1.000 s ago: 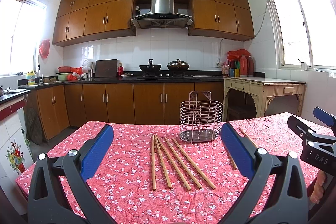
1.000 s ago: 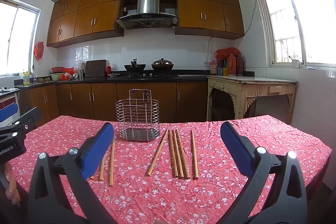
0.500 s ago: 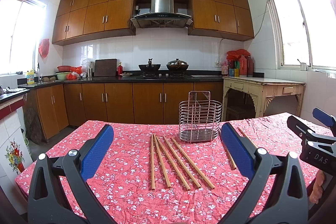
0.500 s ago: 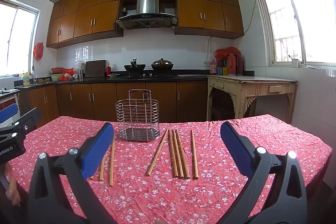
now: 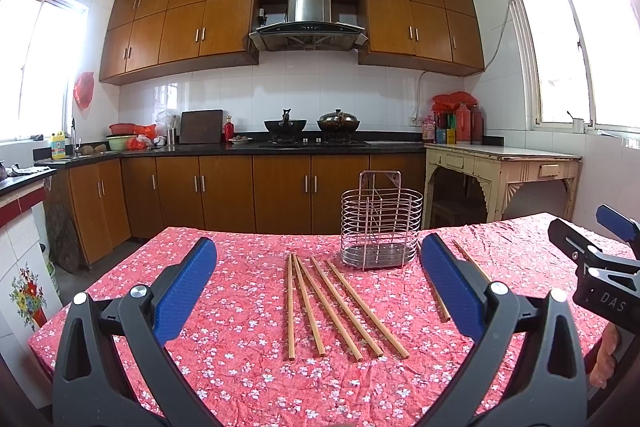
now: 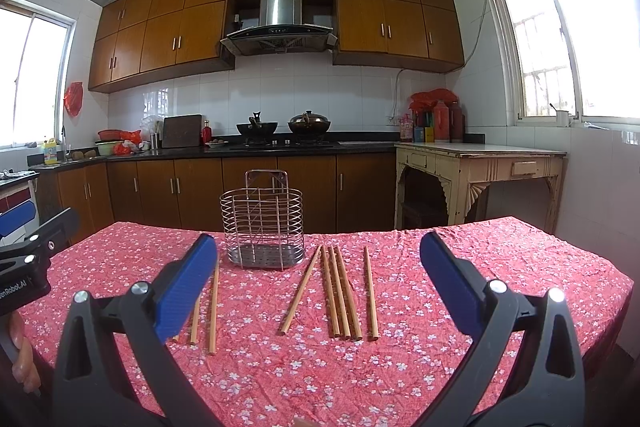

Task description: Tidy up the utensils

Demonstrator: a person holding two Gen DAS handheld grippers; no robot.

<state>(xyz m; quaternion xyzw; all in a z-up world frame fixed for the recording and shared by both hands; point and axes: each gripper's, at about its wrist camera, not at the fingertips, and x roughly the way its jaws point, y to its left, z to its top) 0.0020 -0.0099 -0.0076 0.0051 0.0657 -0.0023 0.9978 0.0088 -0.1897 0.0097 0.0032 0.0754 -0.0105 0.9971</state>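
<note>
One worktop (image 5: 240, 355), covered in red cloth with a small white flower print, carries everything listed below.

Two tongs, black-framed with blue pads, hover above the near edge of the worktop. Left tongs (image 5: 316, 291): spread wide, holding nothing, pointed at the left-hand group of chopsticks. Right tongs (image 6: 318, 289): likewise spread wide, holding nothing, pointed at the right-hand group of chopsticks. Each shows at the edge of the other's view.

One wire utensil basket (image 6: 262, 223), silver metal, oval, with a perforated base and a tall hanger frame at the back. Upright at the far middle of the worktop; no utensils inside.

Two groups of plain wooden chopsticks, lying flat, lengthwise toward the basket.
- Left-hand group (image 5: 332, 303): five sticks, fanned out from their far ends, left of and nearer than the basket.
- Right-hand group (image 6: 340, 291): five sticks to the right of the basket; three lie touching side by side, one slants away on their left, one lies apart on their right.
</note>
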